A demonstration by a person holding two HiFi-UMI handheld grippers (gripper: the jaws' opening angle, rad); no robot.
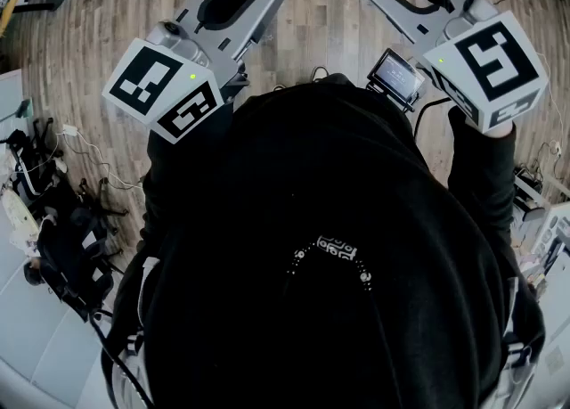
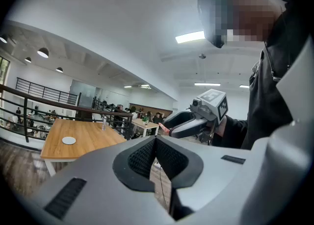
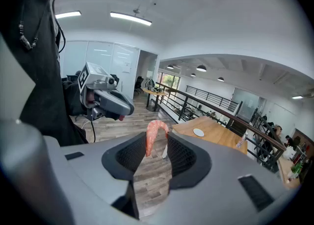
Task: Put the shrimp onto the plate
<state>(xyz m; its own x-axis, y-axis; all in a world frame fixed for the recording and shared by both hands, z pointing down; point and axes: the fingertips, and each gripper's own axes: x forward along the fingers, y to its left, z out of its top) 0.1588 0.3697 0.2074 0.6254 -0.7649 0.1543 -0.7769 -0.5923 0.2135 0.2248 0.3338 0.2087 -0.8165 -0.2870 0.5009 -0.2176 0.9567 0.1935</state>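
Between the pads of my right claw [image 3: 156,141], up at the tips: the shrimp [image 3: 152,135]. It is pinched upright. The tail end hangs down into the gap and the curved pink end pokes out past the fingertips. The jaws stand partly apart, only as far as the shrimp's body keeps them, and they are closed on it.

The claw is raised in the air over the wood floor [image 1: 107,6], so the shrimp touches nothing but the pads.

My left claw [image 2: 156,141] has its jaws together with nothing between them. It is held up level with the right one, well apart from it (each shows up in the other's camera).

The plate [image 3: 198,132] is small, white and round, and sits on a wooden table [image 3: 218,130] by the railing [image 3: 216,107]. It is well apart from both claws, off beyond the right claw's tips and to the right of the shrimp. Whether anything is on the plate I can't tell; it is too small.

In the head view both claws stick out past my black top, and only a bit of pink shows at the right tips.
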